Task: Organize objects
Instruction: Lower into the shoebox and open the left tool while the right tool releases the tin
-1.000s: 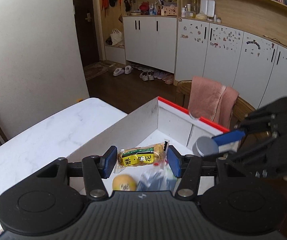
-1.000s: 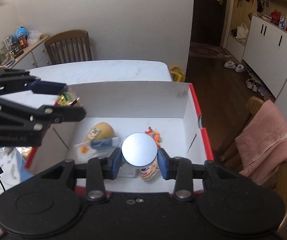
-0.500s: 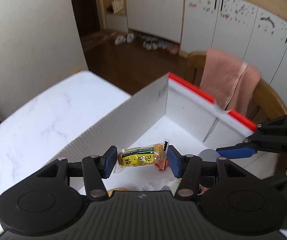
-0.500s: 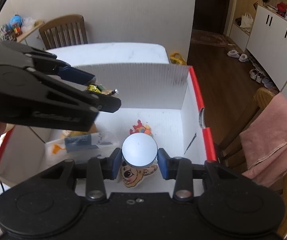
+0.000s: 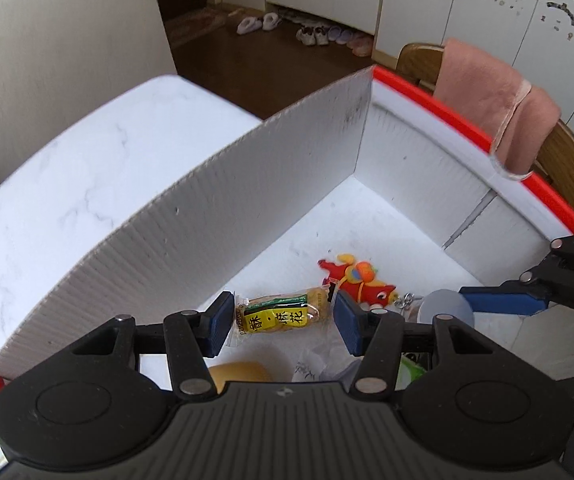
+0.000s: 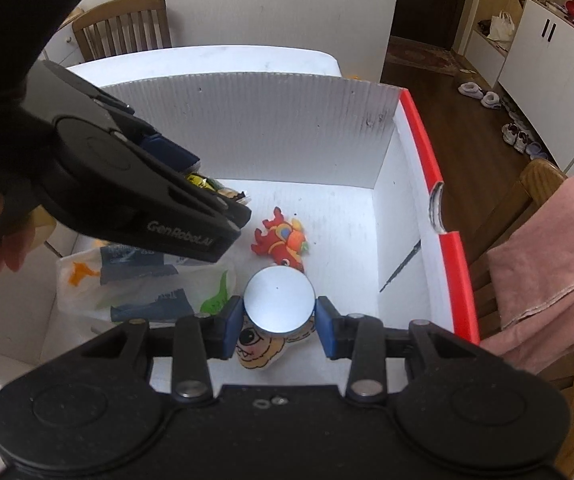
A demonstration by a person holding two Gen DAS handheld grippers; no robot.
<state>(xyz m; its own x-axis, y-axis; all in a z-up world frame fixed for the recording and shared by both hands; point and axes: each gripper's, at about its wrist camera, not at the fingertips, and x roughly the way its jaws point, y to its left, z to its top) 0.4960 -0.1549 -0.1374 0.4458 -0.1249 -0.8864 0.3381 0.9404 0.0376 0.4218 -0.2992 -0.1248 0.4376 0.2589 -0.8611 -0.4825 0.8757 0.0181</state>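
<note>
Left wrist view: our left gripper (image 5: pixel 283 322) clamps a yellow-labelled snack packet (image 5: pixel 279 314) above the white corrugated box (image 5: pixel 223 208); our right gripper (image 6: pixel 279 320) grips a round silver-lidded container (image 6: pixel 279 305) over the box floor.

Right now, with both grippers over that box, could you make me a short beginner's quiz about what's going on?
1. True or false: the left gripper holds a yellow snack packet.
2. What does the right gripper hold? A) a round silver tin B) a banana C) a spoon
3. Fill in: the red dragon toy lies on the floor of the white ____ with a red rim.

Key
1. True; its pads clamp the packet's ends.
2. A.
3. Box. A printed plastic bag lies there too.
</note>
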